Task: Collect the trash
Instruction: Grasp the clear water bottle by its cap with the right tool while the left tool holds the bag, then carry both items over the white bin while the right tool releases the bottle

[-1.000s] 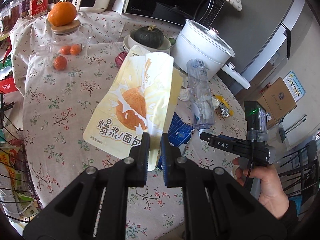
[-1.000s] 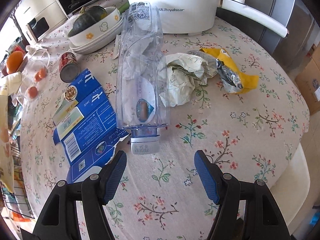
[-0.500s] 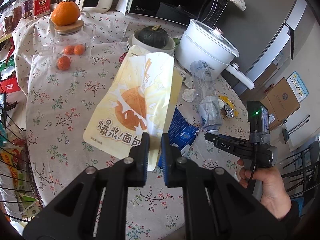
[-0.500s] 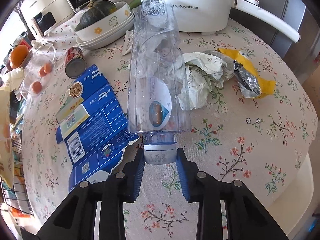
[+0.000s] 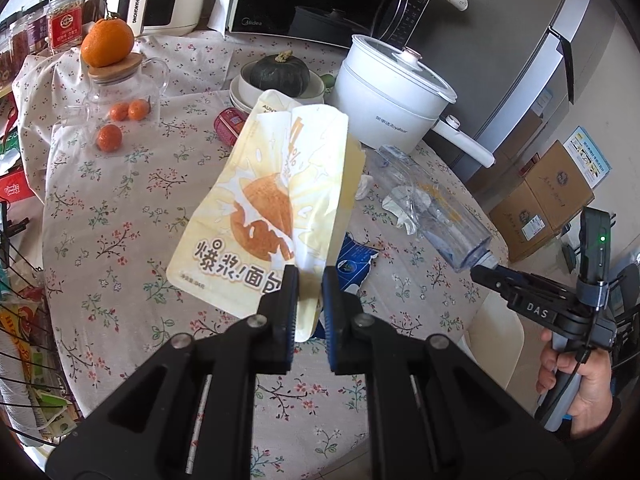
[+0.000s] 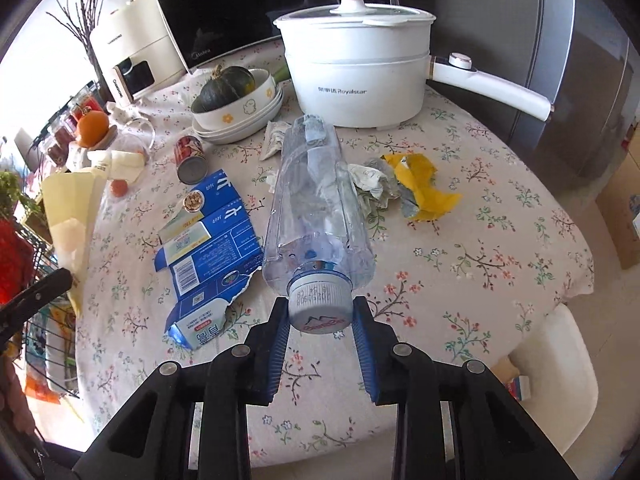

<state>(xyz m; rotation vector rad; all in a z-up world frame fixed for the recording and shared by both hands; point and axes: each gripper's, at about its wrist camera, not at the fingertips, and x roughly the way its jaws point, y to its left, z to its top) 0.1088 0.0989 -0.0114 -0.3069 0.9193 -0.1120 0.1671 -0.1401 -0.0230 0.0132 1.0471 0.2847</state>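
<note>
The bottle, clear plastic with a pale cap, is clamped by that cap between the blue pads of the right gripper. Its neck end is raised toward the camera while its far end points toward the pot; whether that end touches the cloth cannot be told. The right jaws closed in on the cap within the last second and have since held, pressing it from both sides. In the left wrist view the same bottle slants down from the right gripper, which a hand holds at the table's right edge.

The left gripper is nearly closed on the lower edge of a yellow bag, a bread wrapper with a bun printed on it, held up above the table.

Other trash lies on the floral cloth: a torn blue carton just left of the bottle, crumpled paper just right of it, and a yellow wrapper touching that paper. A red can lies on its side near stacked bowls that hold a dark squash. Behind stand a microwave and a white appliance. At the far left an orange sits on a glass jar's lid.
</note>
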